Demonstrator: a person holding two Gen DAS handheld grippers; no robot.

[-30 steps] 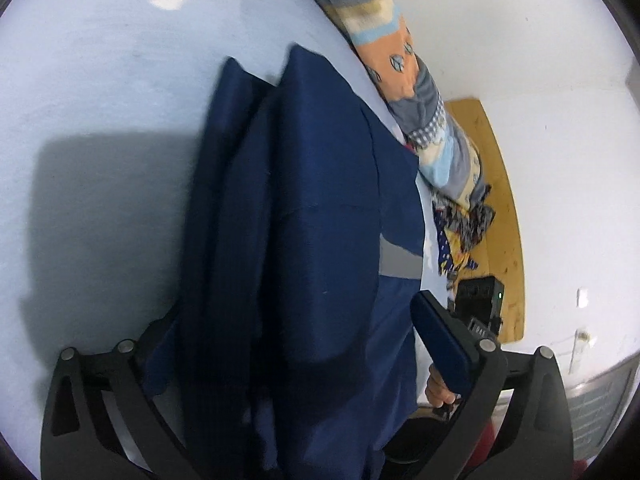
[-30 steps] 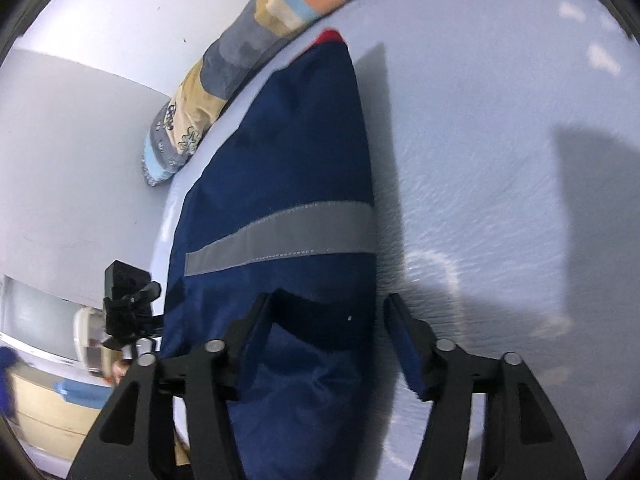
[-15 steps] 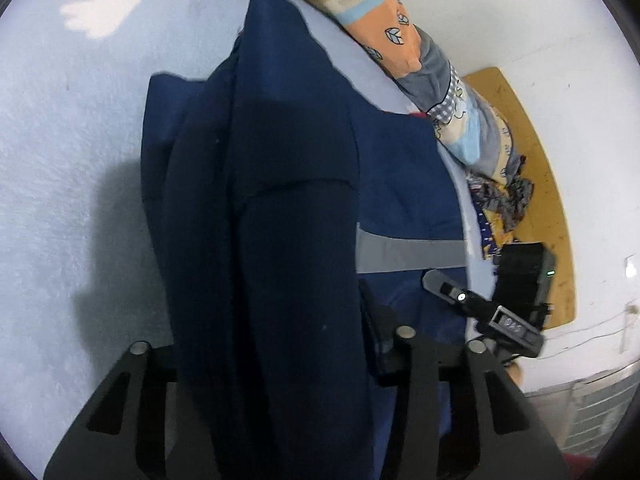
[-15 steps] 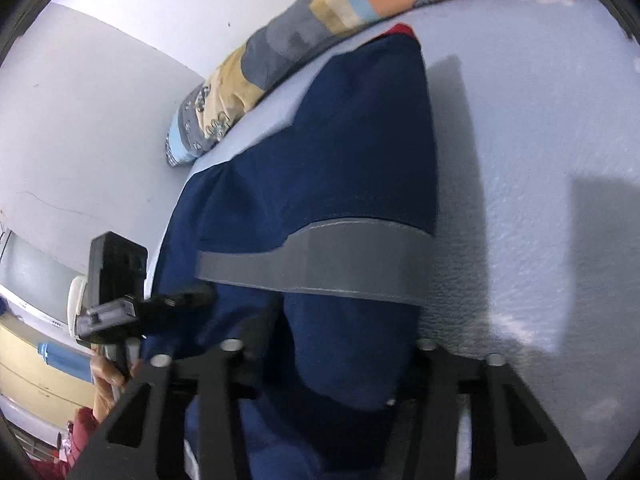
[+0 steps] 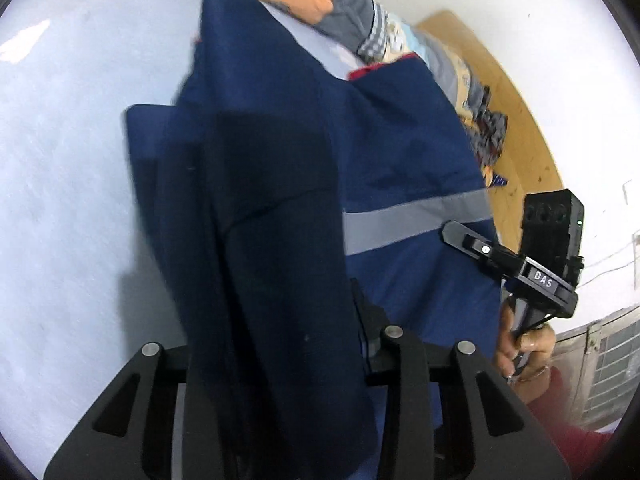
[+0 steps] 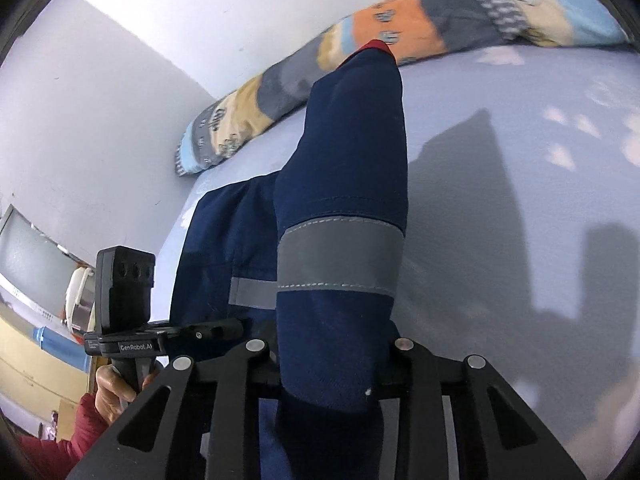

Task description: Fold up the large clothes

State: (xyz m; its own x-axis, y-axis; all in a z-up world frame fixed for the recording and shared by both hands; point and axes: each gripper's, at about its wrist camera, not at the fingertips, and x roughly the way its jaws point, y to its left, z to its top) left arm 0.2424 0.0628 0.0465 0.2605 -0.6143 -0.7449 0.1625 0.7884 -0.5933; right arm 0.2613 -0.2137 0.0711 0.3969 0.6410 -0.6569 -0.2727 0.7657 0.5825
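While navy work garment (image 5: 400,152) (grey reflective band) hangs lifted above pale bed sheet (image 5: 72,160), left gripper (image 5: 276,344) clamps dark fold; right gripper (image 6: 328,364) pinches banded edge. Patterned quilt (image 6: 400,36) behind.

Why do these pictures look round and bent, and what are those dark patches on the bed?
Both views are fisheye, so edges curve inside a black rim. Right wrist view: hard-edged shadows fall on the pale bedsheet beside the navy garment, and the patterned pillow is smeared. Left wrist view: the cloth nearest the left gripper is dark and soft.
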